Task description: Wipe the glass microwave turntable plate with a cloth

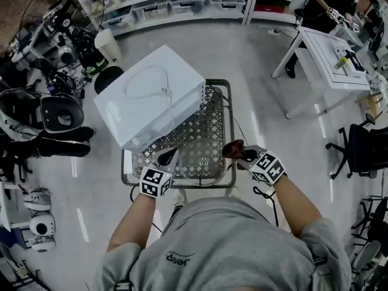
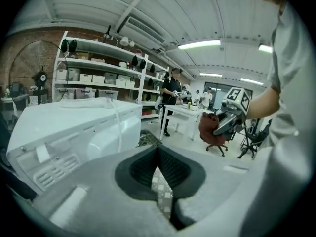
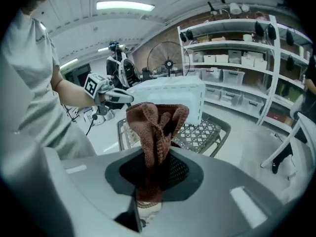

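Your right gripper (image 1: 237, 153) had its jaws clamped on the bunched brown cloth (image 3: 157, 125), above the near right corner of the mesh cart (image 1: 231, 132). Your left gripper (image 1: 167, 158) hovered over the cart's near edge, jaws together and empty. The white microwave (image 1: 151, 96) sat across the far left corner.

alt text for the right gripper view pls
The right gripper is shut on a bunched brown cloth standing up from its jaws. Beyond are a white microwave on a metal mesh cart and the left gripper.
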Motion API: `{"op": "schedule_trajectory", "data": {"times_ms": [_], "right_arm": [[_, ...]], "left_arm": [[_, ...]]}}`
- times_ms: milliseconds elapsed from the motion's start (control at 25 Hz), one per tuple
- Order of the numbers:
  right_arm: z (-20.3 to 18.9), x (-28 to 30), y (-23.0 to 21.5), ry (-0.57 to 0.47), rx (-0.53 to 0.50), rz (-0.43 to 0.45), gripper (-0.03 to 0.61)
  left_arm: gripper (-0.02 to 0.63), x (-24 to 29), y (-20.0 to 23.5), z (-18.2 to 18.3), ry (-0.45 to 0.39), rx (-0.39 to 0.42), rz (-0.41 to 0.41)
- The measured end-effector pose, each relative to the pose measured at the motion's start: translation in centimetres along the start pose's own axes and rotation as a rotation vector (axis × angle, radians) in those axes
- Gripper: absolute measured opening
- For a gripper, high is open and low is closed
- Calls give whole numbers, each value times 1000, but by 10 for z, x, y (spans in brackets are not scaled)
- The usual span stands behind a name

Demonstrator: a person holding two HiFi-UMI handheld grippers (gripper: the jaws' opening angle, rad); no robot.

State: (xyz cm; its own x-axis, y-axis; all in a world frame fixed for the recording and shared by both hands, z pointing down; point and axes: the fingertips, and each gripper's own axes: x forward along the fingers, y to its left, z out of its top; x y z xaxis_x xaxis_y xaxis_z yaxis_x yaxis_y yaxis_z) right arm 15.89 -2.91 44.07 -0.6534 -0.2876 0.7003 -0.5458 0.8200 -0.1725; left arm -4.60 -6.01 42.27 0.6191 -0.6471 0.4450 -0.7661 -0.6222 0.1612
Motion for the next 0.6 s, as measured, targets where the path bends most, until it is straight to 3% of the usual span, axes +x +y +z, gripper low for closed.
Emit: {"op": "schedule_trajectory", "data": {"times_ms": [240,600], "right_arm": [[21,-28,-15,-130,77,-45,69],[36,-46,-20,-268,162,-51,69]], "left_arm": [[0,-28,-7,31,-100,-85,-29],[0,-48,-12,49,-169,-157,-73]]}}
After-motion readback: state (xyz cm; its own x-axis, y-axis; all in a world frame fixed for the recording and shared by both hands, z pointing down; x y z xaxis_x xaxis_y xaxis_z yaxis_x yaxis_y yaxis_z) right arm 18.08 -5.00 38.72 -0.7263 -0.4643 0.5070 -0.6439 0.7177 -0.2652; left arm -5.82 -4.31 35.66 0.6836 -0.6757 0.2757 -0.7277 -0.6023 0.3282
